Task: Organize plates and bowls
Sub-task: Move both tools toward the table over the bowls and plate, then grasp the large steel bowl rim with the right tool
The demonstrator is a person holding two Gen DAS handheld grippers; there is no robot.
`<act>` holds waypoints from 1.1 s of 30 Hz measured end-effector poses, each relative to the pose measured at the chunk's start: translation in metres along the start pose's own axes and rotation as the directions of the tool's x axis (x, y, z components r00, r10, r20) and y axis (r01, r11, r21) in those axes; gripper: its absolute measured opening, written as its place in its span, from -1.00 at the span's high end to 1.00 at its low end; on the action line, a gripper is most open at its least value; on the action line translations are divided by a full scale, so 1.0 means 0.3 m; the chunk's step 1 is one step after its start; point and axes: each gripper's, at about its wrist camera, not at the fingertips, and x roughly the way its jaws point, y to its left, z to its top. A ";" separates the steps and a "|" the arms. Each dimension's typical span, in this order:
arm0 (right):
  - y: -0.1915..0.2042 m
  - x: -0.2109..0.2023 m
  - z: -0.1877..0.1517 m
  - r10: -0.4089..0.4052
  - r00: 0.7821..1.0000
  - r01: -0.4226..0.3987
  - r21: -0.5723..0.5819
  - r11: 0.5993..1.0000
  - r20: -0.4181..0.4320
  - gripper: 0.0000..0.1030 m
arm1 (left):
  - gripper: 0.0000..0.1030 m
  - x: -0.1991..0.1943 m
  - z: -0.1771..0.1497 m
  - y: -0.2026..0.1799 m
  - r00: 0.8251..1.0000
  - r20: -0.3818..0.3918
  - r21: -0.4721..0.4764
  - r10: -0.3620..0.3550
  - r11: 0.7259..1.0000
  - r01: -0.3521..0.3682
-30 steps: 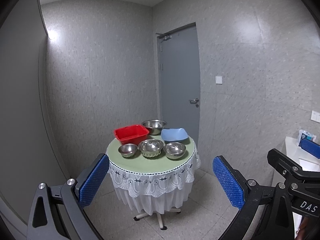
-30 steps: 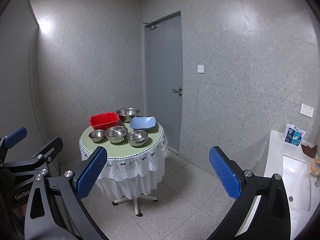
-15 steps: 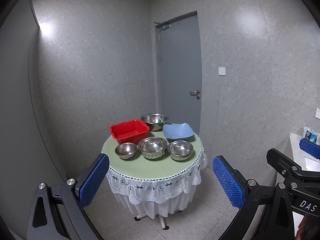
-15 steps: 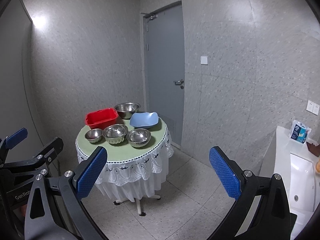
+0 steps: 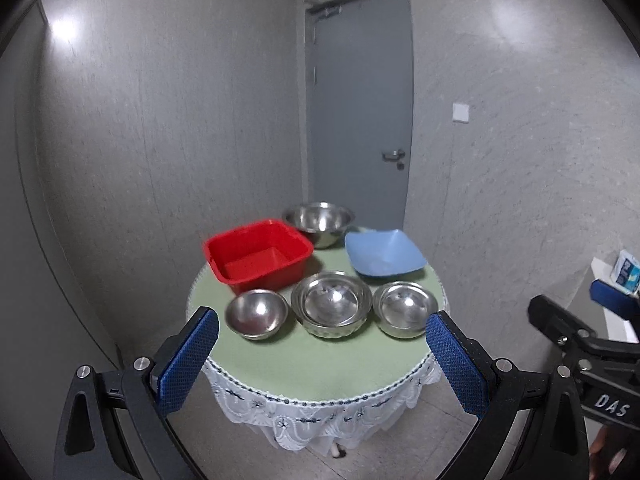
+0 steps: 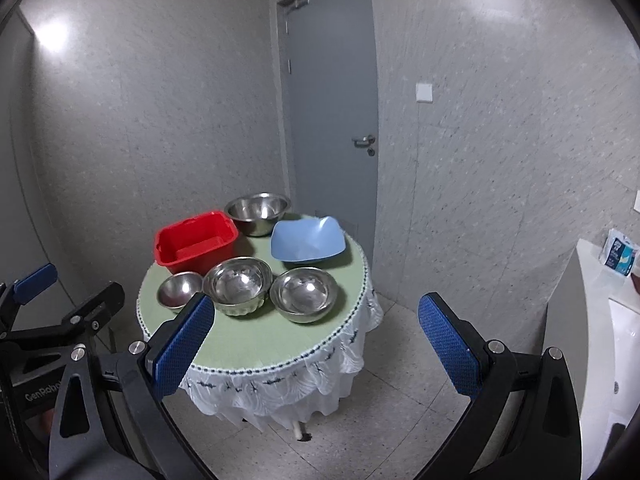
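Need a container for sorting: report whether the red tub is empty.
Empty. The red rectangular plastic tub shows a bare red floor in both wrist views, nothing inside.

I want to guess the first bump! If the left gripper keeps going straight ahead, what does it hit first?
Probably the middle steel bowl: it sits between the open left gripper fingers, nearest on the table. Depth is unclear.
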 end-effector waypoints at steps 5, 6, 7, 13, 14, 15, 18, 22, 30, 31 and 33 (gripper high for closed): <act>0.045 0.233 0.046 0.004 0.997 -0.005 -0.017 1.000 -0.078 -1.00 | -0.99 0.213 0.071 0.072 0.998 -0.068 -0.016 0.017 1.000 -0.019; 0.051 0.272 0.053 0.006 0.996 -0.008 -0.021 1.000 -0.089 -1.00 | -0.99 0.266 0.087 0.087 0.996 -0.085 -0.032 0.018 0.999 -0.021; 0.055 0.322 0.061 0.015 0.995 -0.018 -0.027 0.999 -0.103 -1.00 | -0.99 0.302 0.096 0.089 0.995 -0.097 -0.042 0.023 0.999 -0.028; 0.052 0.625 0.104 0.077 0.978 -0.093 -0.073 0.993 -0.195 -1.00 | -0.99 0.547 0.185 0.072 0.985 -0.152 -0.084 0.080 0.992 -0.094; 0.044 0.668 0.114 0.083 0.975 -0.101 -0.080 0.992 -0.204 -1.00 | -0.99 0.587 0.200 0.054 0.983 -0.159 -0.089 0.093 0.990 -0.108; 0.034 0.725 0.130 0.094 0.972 -0.117 -0.095 0.989 -0.216 -1.00 | -0.99 0.635 0.218 0.044 0.980 -0.170 -0.091 0.108 0.988 -0.125; 0.024 0.859 0.178 0.137 0.957 -0.175 -0.134 0.975 -0.255 -1.00 | -0.99 0.767 0.245 0.040 0.961 -0.226 -0.117 0.159 0.975 -0.188; 0.052 1.010 0.211 0.210 0.920 -0.281 -0.182 0.942 -0.330 -1.00 | -0.98 0.895 0.225 0.075 0.933 -0.300 -0.190 0.197 0.946 -0.261; 0.143 1.232 0.172 0.276 0.834 -0.432 -0.256 0.865 -0.477 -0.99 | -0.89 1.011 0.179 0.044 0.893 -0.386 -0.241 0.232 0.909 -0.340; 0.148 1.254 0.173 0.276 0.831 -0.437 -0.261 0.861 -0.483 -0.99 | -0.89 1.022 0.188 0.045 0.894 -0.382 -0.241 0.234 0.909 -0.341; 0.153 1.280 0.187 0.290 0.826 -0.451 -0.256 0.855 -0.484 -0.99 | -0.90 1.033 0.225 0.038 0.903 -0.350 -0.229 0.251 0.912 -0.342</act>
